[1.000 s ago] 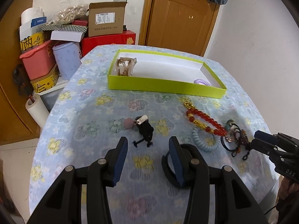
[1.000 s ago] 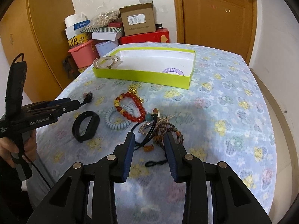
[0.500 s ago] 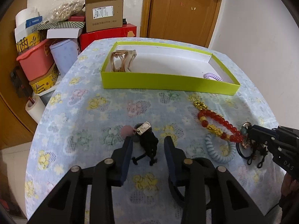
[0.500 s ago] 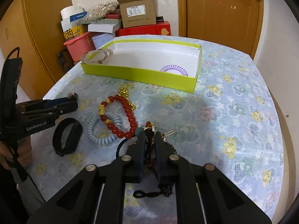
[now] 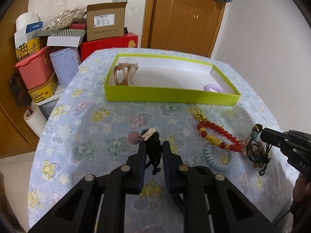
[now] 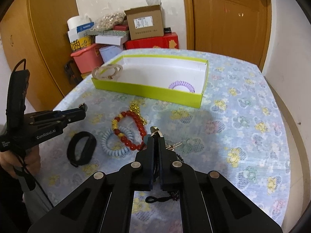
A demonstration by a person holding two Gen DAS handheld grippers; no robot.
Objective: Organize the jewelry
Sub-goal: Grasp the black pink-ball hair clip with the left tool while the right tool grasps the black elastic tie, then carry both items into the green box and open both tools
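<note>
Two grippers have changed since a second ago: then both stood wide apart over the table, and now both have drawn in. Our left gripper (image 5: 153,145) is closing around the black knotted charm (image 5: 154,154), which lies between its jaws near the front edge of the table (image 5: 81,128); whether the pads already press on it we cannot tell. Our right gripper (image 6: 155,141) has its jaws together, clamped on the dark cord bundle (image 6: 155,167) at the front, just beside the red bead bracelet (image 6: 134,134) and the blue coil hair tie (image 6: 116,141). Farther back, at the far edge, the green box (image 6: 147,92) holds a purple coil hair tie (image 6: 181,85) in its right corner and pale bangles (image 6: 107,71) in its left corner. Both grippers point down at a slant.
</note>
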